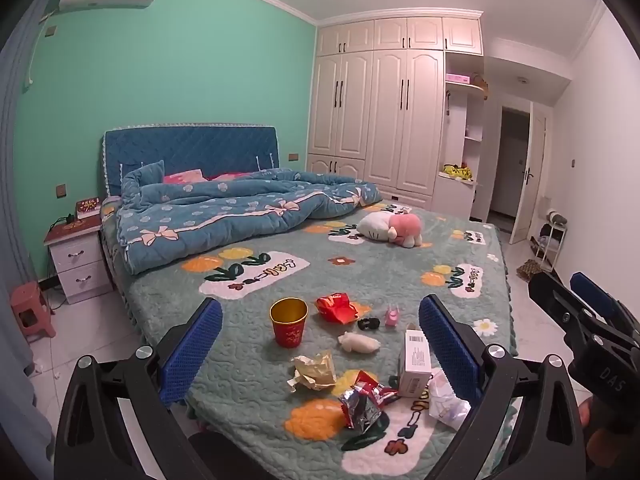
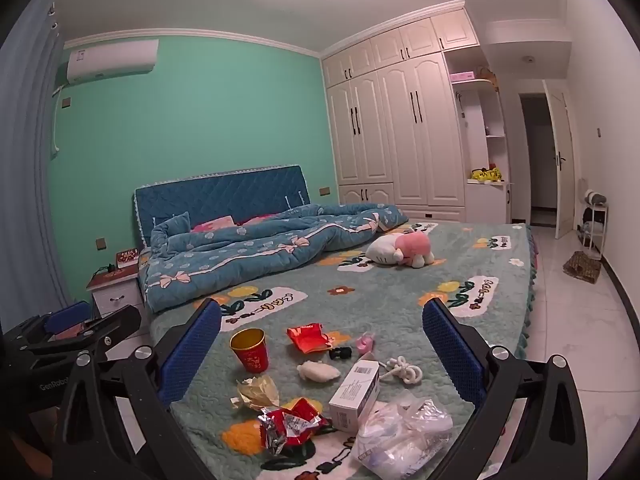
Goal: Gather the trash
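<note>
Left gripper (image 1: 320,338): jaws spread fully wide, nothing between the blue pads; it hangs above the near end of the bed, pointing slightly downward.
Right gripper (image 2: 322,340): jaws spread fully wide, holding nothing; it hangs just beside the left gripper, over the same end of the bed.
Bed (image 1: 400,276): covered by a green blanket with flower and tulip patterns; all trash lies on its near end.
Red cup (image 1: 289,322): stands upright, gold inside, at the left of the trash group.
Red wrapper (image 1: 336,307): crumpled, lies just right of the red cup, further back.
Yellow wrapper (image 1: 314,372): crumpled, lies in front of the red cup.
Foil snack bag (image 1: 366,400): red outside, silver inside, torn open, nearest the camera, just beside the yellow wrapper.
White box (image 1: 416,358): tilted, barcode facing up, right of the foil snack bag.
Clear plastic bag (image 2: 404,432): crumpled, lies against the near side of the white box.
White wad (image 1: 359,342): soft lump at the centre of the group.
Black clip (image 1: 368,323): small, between the red wrapper and the white wad.
Pink item (image 1: 393,317): small, just right of the black clip; type cannot be determined.
White rope (image 2: 402,370): knotted, lies right of the white box.
Plush toy (image 1: 394,227): white and pink, lies mid-bed, well apart from the trash.
Quilt (image 1: 224,216): blue, bunched toward the headboard.
</note>
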The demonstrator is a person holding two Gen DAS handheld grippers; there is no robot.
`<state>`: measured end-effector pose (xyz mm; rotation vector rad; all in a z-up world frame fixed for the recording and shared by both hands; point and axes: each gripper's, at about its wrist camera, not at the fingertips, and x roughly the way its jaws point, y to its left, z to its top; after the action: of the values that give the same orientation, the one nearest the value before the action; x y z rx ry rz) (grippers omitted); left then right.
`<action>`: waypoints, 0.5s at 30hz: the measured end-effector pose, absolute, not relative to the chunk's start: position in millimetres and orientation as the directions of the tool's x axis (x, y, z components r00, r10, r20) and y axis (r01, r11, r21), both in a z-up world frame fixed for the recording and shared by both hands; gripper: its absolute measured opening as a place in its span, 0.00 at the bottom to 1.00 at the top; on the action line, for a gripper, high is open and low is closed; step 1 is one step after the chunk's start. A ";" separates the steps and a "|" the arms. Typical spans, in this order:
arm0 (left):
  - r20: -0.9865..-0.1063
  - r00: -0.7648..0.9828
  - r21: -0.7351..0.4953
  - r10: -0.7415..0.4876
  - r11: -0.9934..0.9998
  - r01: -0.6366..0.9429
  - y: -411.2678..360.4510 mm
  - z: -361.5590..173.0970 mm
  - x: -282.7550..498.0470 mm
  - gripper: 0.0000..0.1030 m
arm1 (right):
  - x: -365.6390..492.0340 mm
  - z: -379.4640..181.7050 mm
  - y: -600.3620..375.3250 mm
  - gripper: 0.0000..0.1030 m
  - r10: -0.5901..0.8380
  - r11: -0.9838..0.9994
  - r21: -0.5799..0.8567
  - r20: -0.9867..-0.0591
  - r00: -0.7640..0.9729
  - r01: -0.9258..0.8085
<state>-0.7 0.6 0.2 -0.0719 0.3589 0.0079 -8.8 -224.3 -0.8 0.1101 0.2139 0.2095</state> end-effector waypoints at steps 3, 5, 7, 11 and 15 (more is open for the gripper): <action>-0.353 0.935 -0.069 -0.011 0.998 -0.015 0.9 0.5 -1.1 0.94 | -8.8 -0.7 -224.4 0.96 0.218 0.972 0.130 -0.205 0.954 -0.194; -0.358 0.934 -0.070 -0.012 0.997 -0.014 2.0 1.1 -1.6 0.94 | -8.0 -0.8 -224.0 0.96 0.217 0.973 0.128 -0.212 0.953 -0.194; -0.361 0.932 -0.070 -0.013 0.997 -0.013 2.7 5.0 -1.1 0.94 | -7.8 -0.9 -223.8 0.96 0.217 0.973 0.127 -0.212 0.953 -0.194; -0.364 0.932 -0.056 -0.007 0.998 -0.014 -1.9 2.3 -1.0 0.94 | -8.1 -1.1 -224.3 0.96 0.219 0.972 0.129 -0.210 0.953 -0.195; -0.365 0.931 -0.054 -0.001 0.998 -0.019 -2.2 0.6 -1.7 0.94 | -8.2 0.8 -224.3 0.96 0.220 0.972 0.129 -0.211 0.952 -0.196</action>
<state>-1.7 -2.2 0.6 -0.0566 0.3735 0.0092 -8.2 -224.3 0.8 0.1075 0.2264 0.2116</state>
